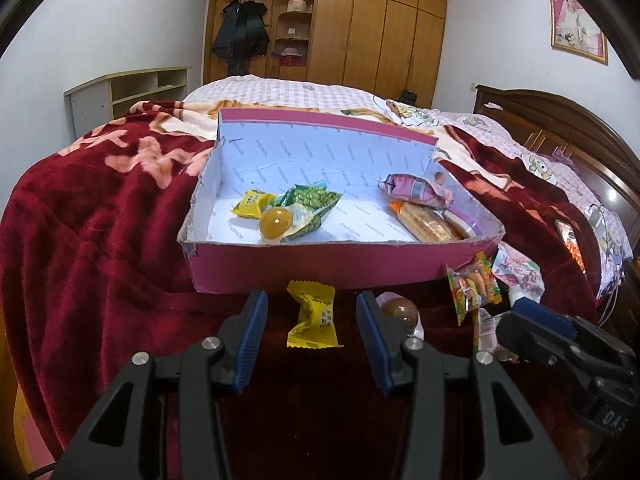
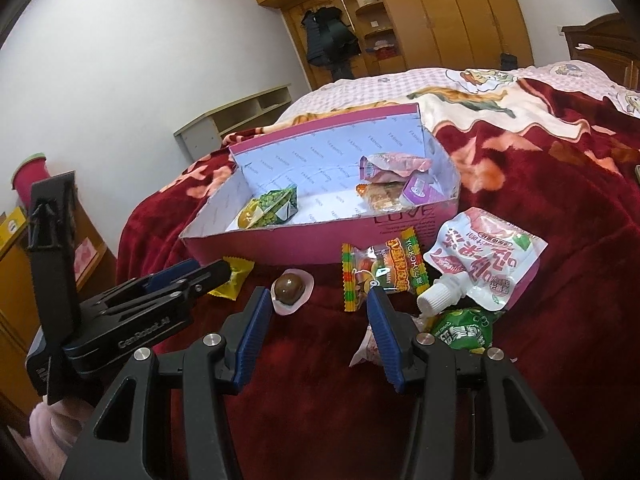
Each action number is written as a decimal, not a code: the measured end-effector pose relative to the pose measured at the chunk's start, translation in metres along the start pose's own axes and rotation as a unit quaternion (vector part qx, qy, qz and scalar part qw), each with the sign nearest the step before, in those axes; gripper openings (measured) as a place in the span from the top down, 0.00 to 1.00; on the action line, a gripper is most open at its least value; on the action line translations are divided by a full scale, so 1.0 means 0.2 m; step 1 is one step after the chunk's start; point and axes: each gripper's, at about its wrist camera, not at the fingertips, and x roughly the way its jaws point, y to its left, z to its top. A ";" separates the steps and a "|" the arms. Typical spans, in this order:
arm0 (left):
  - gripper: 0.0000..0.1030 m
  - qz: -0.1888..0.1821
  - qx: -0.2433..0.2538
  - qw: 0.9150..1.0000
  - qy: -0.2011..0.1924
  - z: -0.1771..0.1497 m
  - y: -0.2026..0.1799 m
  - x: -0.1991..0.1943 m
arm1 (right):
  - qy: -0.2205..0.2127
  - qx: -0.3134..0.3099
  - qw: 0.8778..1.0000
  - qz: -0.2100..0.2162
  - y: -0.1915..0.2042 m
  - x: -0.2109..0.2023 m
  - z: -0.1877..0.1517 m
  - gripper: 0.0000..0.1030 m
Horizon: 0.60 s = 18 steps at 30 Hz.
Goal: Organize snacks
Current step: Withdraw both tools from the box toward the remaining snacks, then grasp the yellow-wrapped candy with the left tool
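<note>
A pink box (image 1: 320, 266) (image 2: 300, 244) with a white lining sits on the bed. It holds a yellow candy (image 1: 250, 204), green pea packets (image 1: 316, 200), an amber jelly ball (image 1: 274, 222), a pink packet (image 1: 416, 188) and crackers (image 1: 428, 222). My left gripper (image 1: 310, 300) (image 2: 218, 274) is open, with a second yellow candy (image 1: 314, 316) lying between its pads, untouched. My right gripper (image 2: 316, 296) (image 1: 524, 312) is open and empty. Just ahead of it are a brown ball candy (image 2: 290, 288) and a striped gummy packet (image 2: 380, 272).
A white-and-red spouted pouch (image 2: 480, 260), a green packet (image 2: 464, 332) and a small pale wrapper (image 2: 368, 348) lie right of my right gripper. All rest on a dark red blanket (image 1: 100, 208). A phone (image 1: 570, 244) lies at the bed's right edge, near the wooden headboard (image 1: 560, 120).
</note>
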 end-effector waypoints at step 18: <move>0.67 0.029 0.018 0.999 0.006 -0.04 -0.03 0.14 | 0.012 0.004 1.000 0.009 -0.04 0.06 -0.04 0.50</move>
